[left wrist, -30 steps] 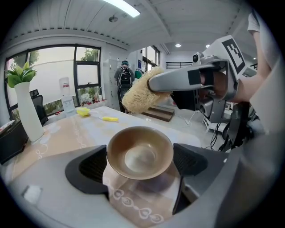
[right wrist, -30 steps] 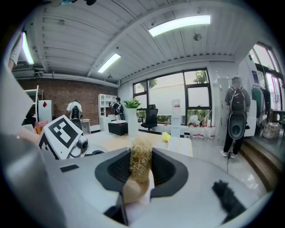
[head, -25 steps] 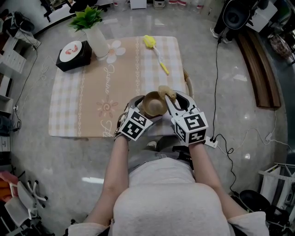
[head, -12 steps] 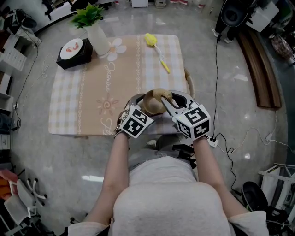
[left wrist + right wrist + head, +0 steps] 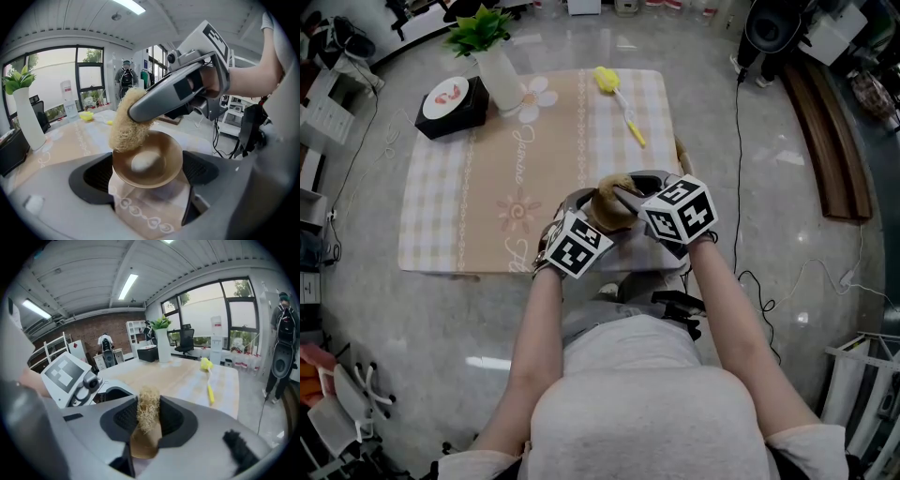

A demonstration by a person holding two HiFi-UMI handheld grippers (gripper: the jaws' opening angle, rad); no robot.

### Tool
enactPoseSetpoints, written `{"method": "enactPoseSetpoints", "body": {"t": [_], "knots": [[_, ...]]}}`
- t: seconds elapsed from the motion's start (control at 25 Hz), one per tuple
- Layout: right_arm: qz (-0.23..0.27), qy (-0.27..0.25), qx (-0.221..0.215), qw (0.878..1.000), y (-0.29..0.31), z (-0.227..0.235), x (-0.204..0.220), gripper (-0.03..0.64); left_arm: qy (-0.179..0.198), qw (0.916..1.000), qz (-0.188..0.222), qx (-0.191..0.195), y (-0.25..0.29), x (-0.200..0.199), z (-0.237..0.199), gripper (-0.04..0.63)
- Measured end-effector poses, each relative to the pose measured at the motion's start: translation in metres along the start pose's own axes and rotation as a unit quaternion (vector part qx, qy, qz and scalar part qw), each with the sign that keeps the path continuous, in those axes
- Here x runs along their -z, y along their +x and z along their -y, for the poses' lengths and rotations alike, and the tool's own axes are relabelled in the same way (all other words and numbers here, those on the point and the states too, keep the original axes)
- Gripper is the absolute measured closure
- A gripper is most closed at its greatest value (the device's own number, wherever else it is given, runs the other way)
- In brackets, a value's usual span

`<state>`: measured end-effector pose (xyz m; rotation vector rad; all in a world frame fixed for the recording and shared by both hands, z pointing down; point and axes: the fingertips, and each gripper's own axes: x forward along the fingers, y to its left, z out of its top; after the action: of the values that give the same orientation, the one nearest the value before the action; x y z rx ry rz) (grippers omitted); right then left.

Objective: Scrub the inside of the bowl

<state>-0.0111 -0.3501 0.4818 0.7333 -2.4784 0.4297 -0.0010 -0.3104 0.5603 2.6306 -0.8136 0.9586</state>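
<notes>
My left gripper [image 5: 596, 216] is shut on a small brown bowl [image 5: 606, 214], with the jaws pressing its two sides [image 5: 147, 161]. The bowl is held just above the near edge of the table and tilted, its inside showing. My right gripper [image 5: 624, 193] is shut on a straw-coloured loofah scrubber [image 5: 617, 184]. It reaches in from the right, and the scrubber [image 5: 127, 123] rests against the bowl's upper left rim and inner wall. In the right gripper view the scrubber [image 5: 148, 414] sits pinched between the jaws, with the bowl [image 5: 143, 444] right below it.
The table [image 5: 487, 206] has a checked beige cloth. A yellow dish brush [image 5: 619, 108] lies at its far right. A white vase with a green plant [image 5: 492, 70] and a black box with a plate on it [image 5: 450, 108] stand far left. A cable and power strip [image 5: 733, 286] lie on the floor at right.
My right gripper has swung left and turned over the bowl, bringing the scrubber from the bowl's right rim onto its inside. The left gripper and bowl have barely moved.
</notes>
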Motion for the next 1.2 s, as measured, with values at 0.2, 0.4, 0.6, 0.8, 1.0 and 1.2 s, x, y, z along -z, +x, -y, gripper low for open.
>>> {"method": "enactPoseSetpoints", "body": {"t": [0.2, 0.4, 0.6, 0.8, 1.0, 1.2], "knots": [[-0.026, -0.006, -0.002, 1.000, 0.011, 0.005, 0.003, 0.514, 0.001, 1.0000, 0.001, 0.000, 0.000, 0.000, 0.000, 0.118], [-0.039, -0.020, 0.002, 0.999, 0.013, 0.011, 0.003, 0.514, 0.002, 1.0000, 0.002, 0.000, 0.000, 0.000, 0.001, 0.118], [-0.047, -0.023, 0.009, 0.999, 0.008, 0.018, 0.005, 0.514, 0.002, 1.0000, 0.002, 0.001, 0.000, -0.001, 0.002, 0.118], [-0.058, -0.026, 0.015, 0.998, 0.003, 0.024, 0.007, 0.514, 0.001, 1.0000, 0.001, 0.002, 0.000, -0.001, 0.001, 0.118], [-0.070, -0.021, 0.019, 0.997, -0.006, 0.030, 0.010, 0.514, 0.002, 1.0000, 0.002, 0.004, -0.001, -0.001, 0.001, 0.120], [-0.088, -0.025, 0.020, 0.996, -0.017, 0.033, 0.017, 0.514, 0.001, 1.0000, 0.001, 0.006, -0.001, -0.001, 0.001, 0.120]]}}
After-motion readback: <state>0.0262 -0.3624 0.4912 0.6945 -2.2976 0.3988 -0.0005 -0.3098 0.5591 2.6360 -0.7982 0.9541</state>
